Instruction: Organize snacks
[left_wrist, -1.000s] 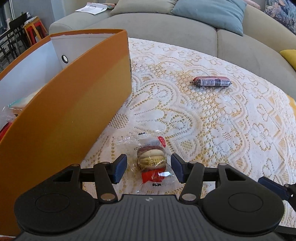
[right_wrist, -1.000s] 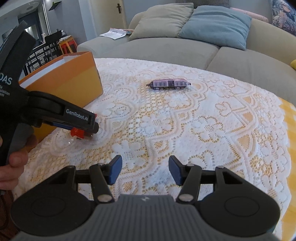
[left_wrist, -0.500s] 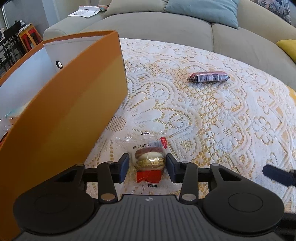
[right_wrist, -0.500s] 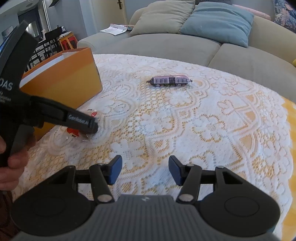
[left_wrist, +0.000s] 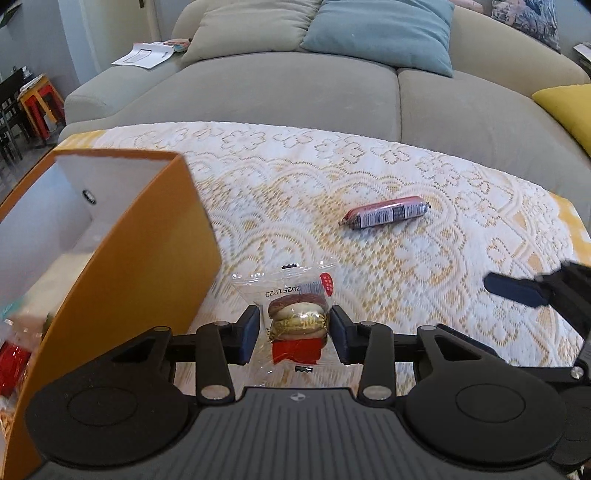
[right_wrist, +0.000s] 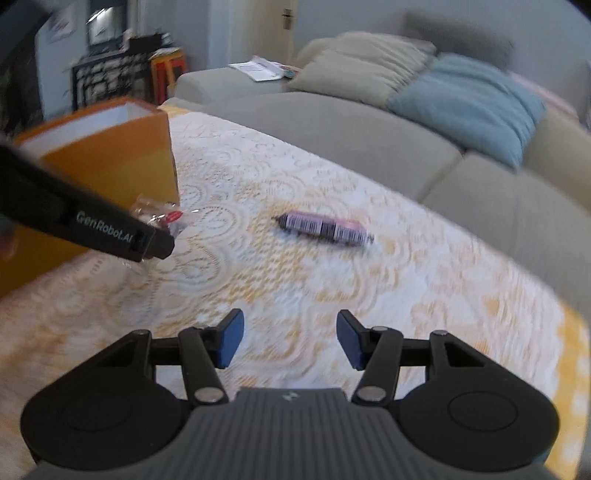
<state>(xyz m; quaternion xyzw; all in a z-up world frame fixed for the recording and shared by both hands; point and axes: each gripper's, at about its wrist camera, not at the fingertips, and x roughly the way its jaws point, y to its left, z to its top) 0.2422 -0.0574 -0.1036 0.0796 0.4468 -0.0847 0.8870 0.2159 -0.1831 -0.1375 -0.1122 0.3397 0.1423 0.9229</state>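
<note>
A clear-wrapped snack packet (left_wrist: 297, 321) with a round cake and a red label sits between the blue pads of my left gripper (left_wrist: 295, 328), which is shut on it just right of the orange box (left_wrist: 129, 277). In the right wrist view the packet (right_wrist: 162, 218) hangs at the tip of the left gripper (right_wrist: 155, 243), in front of the box (right_wrist: 110, 162). A pink wrapped sausage (left_wrist: 388, 212) lies alone on the lace cloth. My right gripper (right_wrist: 288, 336) is open and holds nothing, short of the sausage (right_wrist: 325, 229). One of its fingers (left_wrist: 513, 291) shows at the right edge of the left wrist view.
The box is open-topped with white inner walls and holds other wrapped snacks (left_wrist: 14, 362) at its near end. A grey sofa (left_wrist: 295, 92) with cushions borders the table's far side, with papers (left_wrist: 147, 55) on its arm. A white lace cloth (left_wrist: 406, 295) covers the table.
My left jaws closed from wide apart onto the snack packet and carried it up off the cloth. My right gripper rolled and swung across the table, blurring its view; its jaws stayed as wide.
</note>
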